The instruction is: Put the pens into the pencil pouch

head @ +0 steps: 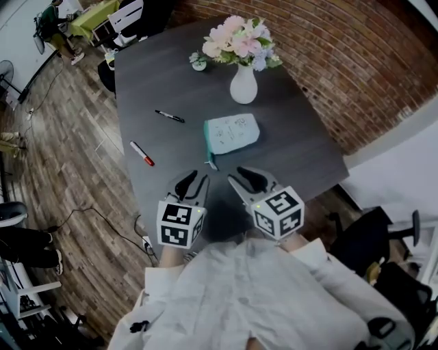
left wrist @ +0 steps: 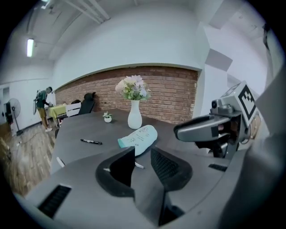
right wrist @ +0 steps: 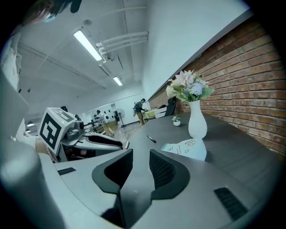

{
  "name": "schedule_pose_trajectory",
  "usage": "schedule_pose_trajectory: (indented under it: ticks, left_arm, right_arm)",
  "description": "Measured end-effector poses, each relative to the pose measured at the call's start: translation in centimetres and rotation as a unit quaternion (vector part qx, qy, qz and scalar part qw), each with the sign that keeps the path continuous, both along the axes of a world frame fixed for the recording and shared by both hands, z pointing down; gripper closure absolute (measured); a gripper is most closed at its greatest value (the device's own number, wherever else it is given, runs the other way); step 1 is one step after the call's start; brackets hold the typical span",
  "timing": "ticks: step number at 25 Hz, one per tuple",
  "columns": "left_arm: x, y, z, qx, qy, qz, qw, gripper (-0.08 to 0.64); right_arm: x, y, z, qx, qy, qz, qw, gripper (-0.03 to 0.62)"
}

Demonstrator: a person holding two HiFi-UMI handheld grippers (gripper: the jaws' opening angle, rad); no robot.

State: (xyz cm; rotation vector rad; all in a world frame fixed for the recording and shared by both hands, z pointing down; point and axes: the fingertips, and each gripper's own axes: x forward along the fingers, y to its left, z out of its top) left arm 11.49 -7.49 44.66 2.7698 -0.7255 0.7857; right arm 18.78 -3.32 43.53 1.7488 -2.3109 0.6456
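Left gripper, right gripper: grey shells, black ribbed jaw pads. White cube with black square markers at 6 o'clock end of each in head view. Person wears pale long-sleeved shirt.

Worktop: dark grey, matte.
Wall: red brick to the right of the worktop, white above it.
Floor: wood planks in mixed tones, with a black cable lying across.
Chairs: black office chair on the right, white chair at the far end.
Far table: green top.
Light: ceiling strip lamps, lit.
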Motion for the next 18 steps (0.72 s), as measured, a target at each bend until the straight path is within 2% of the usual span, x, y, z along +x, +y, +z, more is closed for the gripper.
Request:
schedule_pose_trajectory:
  ticks: [5,10,12,16,18]
  left_arm:
    - [1.0,-2.8,0.4,0.052,-0.078,0.066,0.9934,0.468]
    - [2.4,-4.8,1.1,0.073,-0.113,0.12,0.9836,0.468]
    - [2.9,-5.6,1.6,0.098,-0.137,0.149,0.9745,0.468]
    - [4.0,-6.9,2.8,0.149,-0.189,0.209,0.9479,0.468]
    - [4.6,-7.6,3.3,0.154,-0.195,0.228,0.9415,0.468]
  right_arm:
    - [0.8,-1.9,0.6,-0.013,-0.008,0.001,1.0,0.491]
    - [1.7,-3.7,1.4,-0.032,-0.016,0.007,0.999,0.491]
    - [1.9,-4.4,1.8,-0.037,-0.02,0.007,0.999,0.491]
    - [2.0,-5.5,2.8,-0.05,-0.028,0.005,0.998,0.491]
    - [2.1,-6.1,3.3,-0.057,-0.031,0.005,0.998,0.491]
